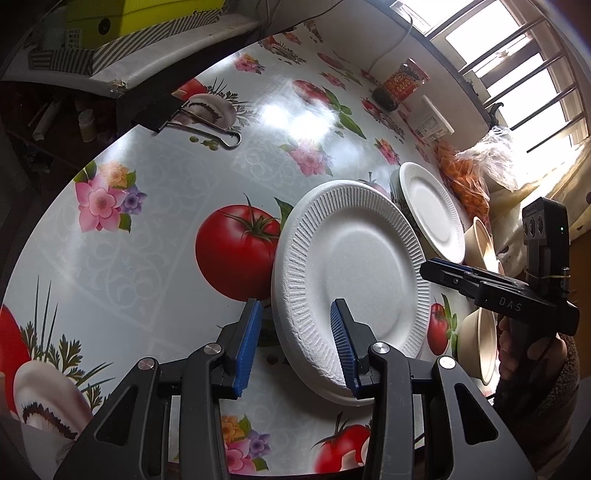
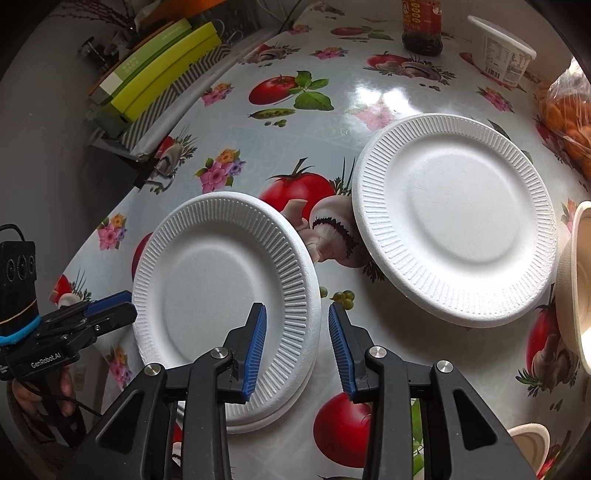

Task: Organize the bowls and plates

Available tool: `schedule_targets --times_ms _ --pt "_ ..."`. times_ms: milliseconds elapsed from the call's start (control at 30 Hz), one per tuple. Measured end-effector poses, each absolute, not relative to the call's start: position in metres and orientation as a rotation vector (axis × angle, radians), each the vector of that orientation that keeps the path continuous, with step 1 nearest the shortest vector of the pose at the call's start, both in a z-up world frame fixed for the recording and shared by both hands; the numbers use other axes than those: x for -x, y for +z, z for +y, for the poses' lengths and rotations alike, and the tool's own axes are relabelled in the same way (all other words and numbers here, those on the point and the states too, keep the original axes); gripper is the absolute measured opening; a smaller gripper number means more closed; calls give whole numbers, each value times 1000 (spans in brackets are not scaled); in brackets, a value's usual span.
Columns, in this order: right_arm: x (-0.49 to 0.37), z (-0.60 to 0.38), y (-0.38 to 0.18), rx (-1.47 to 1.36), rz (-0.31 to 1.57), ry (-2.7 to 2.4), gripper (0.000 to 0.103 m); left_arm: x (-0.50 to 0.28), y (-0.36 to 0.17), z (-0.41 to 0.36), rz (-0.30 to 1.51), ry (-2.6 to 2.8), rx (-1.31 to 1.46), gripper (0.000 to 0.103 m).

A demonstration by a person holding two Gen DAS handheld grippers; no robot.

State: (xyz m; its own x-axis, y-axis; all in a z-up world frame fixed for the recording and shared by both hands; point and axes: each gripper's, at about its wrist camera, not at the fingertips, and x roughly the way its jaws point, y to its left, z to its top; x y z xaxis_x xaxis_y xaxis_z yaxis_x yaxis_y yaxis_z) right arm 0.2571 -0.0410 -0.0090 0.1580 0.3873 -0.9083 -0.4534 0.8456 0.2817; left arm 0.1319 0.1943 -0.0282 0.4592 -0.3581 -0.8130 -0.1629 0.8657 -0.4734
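Foam plates [image 2: 225, 295]: light, soft, dent easily; grip the ribbed rim gently. Left tongs [image 1: 297, 343] and right tongs [image 2: 297, 347] both open, straddling the rim, holding nothing.

The bench [image 2: 258, 155] wears a glossy cloth printed with tomatoes, mushrooms and flowers. At the far edge there's a dark sauce bottle [image 2: 421, 26] with a red label, a white tub [image 2: 500, 48] just beside it, and a clear bag of orange snacks [image 2: 565, 118]. A binder clip [image 1: 192, 122] grips the cloth's edge near stacked yellow-green boxes [image 2: 155, 74].
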Motion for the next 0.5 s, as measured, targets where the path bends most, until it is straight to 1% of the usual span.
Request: schedule_targets --times_ms 167,500 --pt "-257 -48 5 73 1225 594 36 -132 -10 194 1058 -81 455 40" --pt "-256 -65 30 86 1125 577 36 -149 15 163 1009 -79 307 40"
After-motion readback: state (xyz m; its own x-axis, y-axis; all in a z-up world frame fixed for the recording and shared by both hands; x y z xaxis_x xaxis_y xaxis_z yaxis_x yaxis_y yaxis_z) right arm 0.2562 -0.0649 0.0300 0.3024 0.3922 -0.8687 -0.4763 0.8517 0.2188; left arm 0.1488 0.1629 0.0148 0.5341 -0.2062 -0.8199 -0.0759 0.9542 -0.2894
